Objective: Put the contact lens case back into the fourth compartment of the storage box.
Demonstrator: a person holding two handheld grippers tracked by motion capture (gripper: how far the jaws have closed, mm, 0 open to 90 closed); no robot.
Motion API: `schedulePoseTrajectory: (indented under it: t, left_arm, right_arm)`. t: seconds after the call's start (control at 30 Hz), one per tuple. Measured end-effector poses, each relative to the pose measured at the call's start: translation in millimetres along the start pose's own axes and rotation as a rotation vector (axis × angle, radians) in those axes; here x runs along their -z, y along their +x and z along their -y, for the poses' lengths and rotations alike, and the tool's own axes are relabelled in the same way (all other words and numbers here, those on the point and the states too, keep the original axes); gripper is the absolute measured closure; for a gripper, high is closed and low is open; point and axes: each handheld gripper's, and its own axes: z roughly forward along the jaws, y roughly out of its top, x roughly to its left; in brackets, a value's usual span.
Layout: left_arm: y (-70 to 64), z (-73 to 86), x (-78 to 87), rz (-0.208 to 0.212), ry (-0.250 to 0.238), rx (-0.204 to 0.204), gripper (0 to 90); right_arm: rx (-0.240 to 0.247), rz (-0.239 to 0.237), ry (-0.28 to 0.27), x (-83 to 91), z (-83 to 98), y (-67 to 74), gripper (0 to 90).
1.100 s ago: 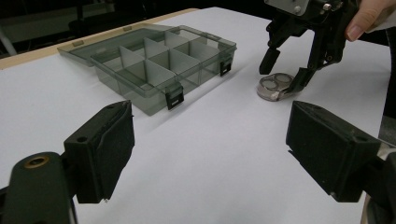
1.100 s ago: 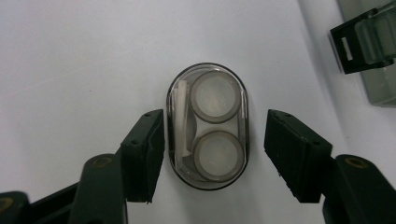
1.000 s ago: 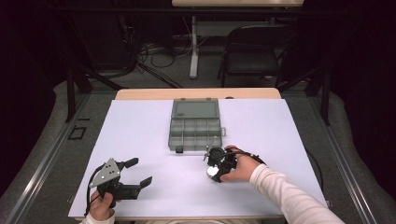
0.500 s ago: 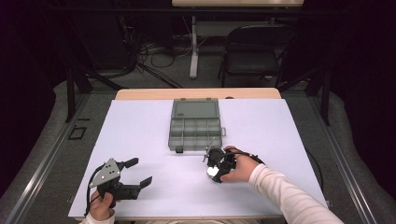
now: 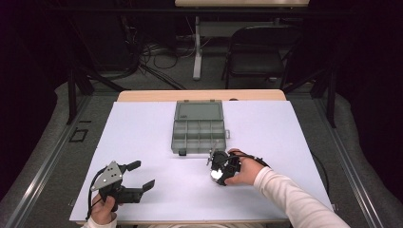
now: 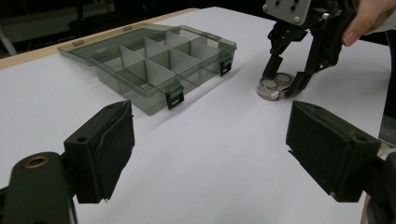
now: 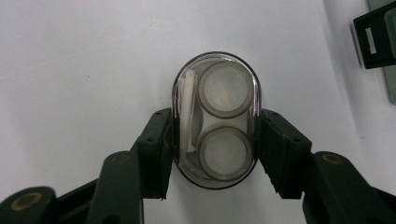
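Observation:
A clear oval case (image 7: pixel 215 122) with two round lidded wells lies flat on the white table (image 5: pixel 157 137). My right gripper (image 7: pixel 215 121) points down over it, and its jaws have just been closing. Both pads now press on the case's long sides. In the left gripper view that case (image 6: pixel 274 88) sits under the right gripper (image 6: pixel 281 80), held by a hand (image 6: pixel 362 18). From above, the right gripper (image 5: pixel 215 164) is just in front of a grey compartment box (image 5: pixel 198 151). My left gripper (image 5: pixel 141 175) stands open near the table's front left, nothing between its jaws (image 6: pixel 217 154).
The grey box (image 6: pixel 140 93) lies open with its lid flat behind it and its compartments look bare; a latch (image 7: pixel 373 37) shows at the right gripper view's corner. A chair (image 5: pixel 259 52) and cables stand beyond the far edge.

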Motion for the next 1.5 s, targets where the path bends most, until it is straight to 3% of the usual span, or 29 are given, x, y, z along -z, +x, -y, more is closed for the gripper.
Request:
schedulePoseTrajectory:
  t: [0.73, 1.2, 1.5]
  left_arm:
    - [0.1, -0.2, -0.1, 0.001, 0.001, 0.002, 15.9]
    - [0.2, -0.2, -0.1, 0.001, 0.000, 0.004, 15.9]
    - [0.2, -0.2, -0.2, 0.001, 0.002, 0.002, 15.9]
  right_arm:
    - [-0.046, 0.007, -0.039, 13.3, 0.5, -3.7, 48.7]
    - [-0.139, 0.042, -0.068, 19.0, -1.1, -10.3, 48.7]
    - [-0.241, 0.066, -0.124, 25.6, -2.2, -20.0, 48.6]
